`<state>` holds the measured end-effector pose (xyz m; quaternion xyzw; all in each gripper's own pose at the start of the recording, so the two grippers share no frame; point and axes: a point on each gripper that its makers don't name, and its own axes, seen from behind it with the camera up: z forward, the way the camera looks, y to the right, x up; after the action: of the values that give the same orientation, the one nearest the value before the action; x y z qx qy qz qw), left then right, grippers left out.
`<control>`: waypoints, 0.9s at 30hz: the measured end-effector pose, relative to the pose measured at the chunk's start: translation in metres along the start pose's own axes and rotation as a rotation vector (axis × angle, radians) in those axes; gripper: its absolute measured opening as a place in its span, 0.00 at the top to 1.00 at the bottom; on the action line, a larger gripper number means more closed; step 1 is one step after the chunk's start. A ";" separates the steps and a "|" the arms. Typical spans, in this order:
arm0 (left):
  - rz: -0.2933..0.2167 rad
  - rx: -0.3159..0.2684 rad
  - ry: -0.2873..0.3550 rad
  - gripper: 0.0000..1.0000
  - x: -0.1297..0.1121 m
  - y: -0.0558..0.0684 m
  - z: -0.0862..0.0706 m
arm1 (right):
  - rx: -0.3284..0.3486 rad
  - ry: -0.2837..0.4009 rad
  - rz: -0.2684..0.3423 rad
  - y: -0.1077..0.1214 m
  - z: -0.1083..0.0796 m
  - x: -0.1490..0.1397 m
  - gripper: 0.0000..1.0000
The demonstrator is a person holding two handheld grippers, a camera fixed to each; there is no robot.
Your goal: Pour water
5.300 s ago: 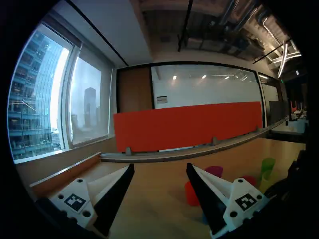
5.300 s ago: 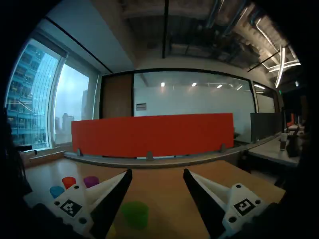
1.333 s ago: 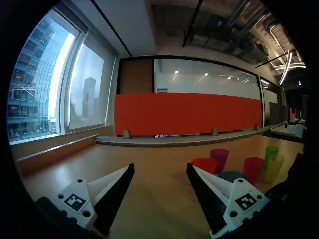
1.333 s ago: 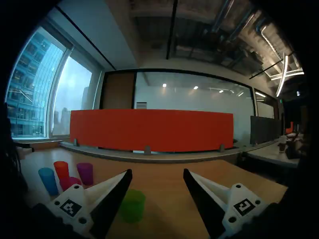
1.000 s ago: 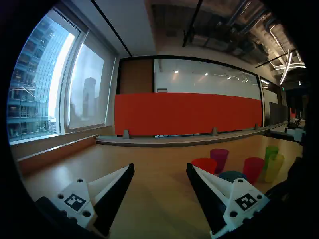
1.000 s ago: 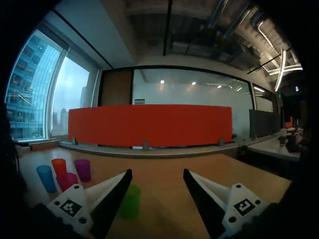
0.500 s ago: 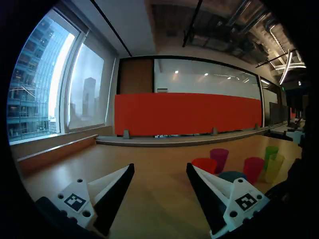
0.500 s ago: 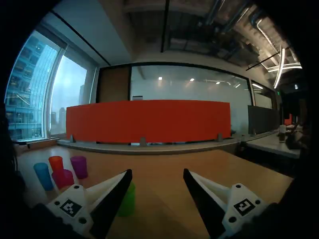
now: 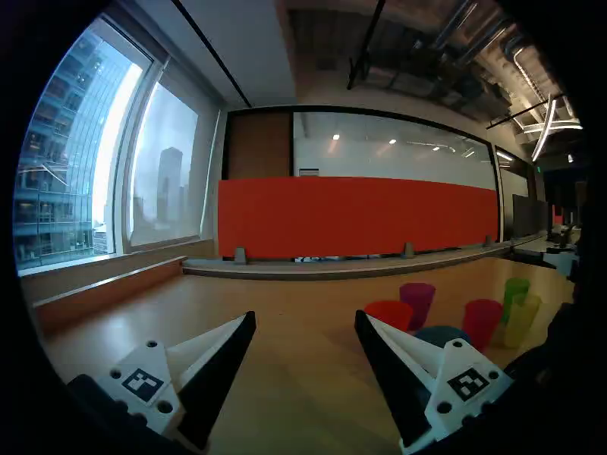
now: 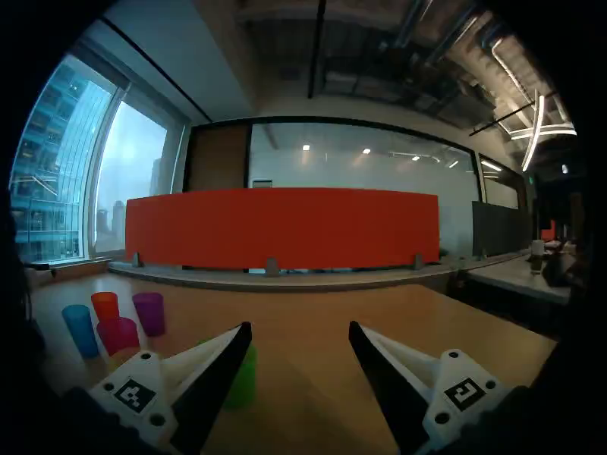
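Several coloured plastic cups stand on a wooden table (image 9: pixel 303 318). In the left gripper view I see a red cup (image 9: pixel 390 312), a purple cup (image 9: pixel 417 301), a pink cup (image 9: pixel 482 321), a blue cup (image 9: pixel 441 334) partly behind the right finger, a green cup (image 9: pixel 515 293) and a yellow cup (image 9: pixel 523 318). My left gripper (image 9: pixel 303 334) is open, low over the table, left of them. In the right gripper view a green cup (image 10: pixel 243 383) sits just behind the left finger of my open right gripper (image 10: pixel 300 341). A blue cup (image 10: pixel 79 329), orange-red cup (image 10: pixel 105 305), pink cup (image 10: pixel 118 336) and purple cup (image 10: pixel 150 312) stand to its left.
An orange divider panel (image 9: pixel 356 216) runs along the table's far edge (image 10: pixel 281 227). Large windows (image 9: pixel 83 174) line the left side. Another desk (image 10: pixel 523 284) with small objects lies to the right. Bare tabletop (image 10: pixel 364 318) stretches ahead of the right gripper.
The right gripper has sunk lower toward the table, so the green cup has slid further behind its left finger. The left gripper has held still.
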<state>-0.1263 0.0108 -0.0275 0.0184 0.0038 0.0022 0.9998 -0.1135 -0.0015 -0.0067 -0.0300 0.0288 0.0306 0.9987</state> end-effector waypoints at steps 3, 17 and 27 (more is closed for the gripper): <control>0.000 0.000 0.000 0.03 0.000 0.000 0.000 | -0.001 0.000 -0.001 0.000 0.000 0.000 0.01; 0.000 0.000 0.000 0.03 0.001 -0.001 0.000 | 0.005 0.000 -0.001 -0.002 -0.001 0.000 0.01; 0.000 0.000 0.000 0.03 0.000 -0.001 0.000 | 0.005 -0.003 -0.001 -0.001 -0.001 -0.001 0.01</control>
<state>-0.1259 0.0099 -0.0278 0.0185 0.0038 0.0022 0.9998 -0.1144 -0.0030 -0.0071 -0.0273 0.0274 0.0303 0.9988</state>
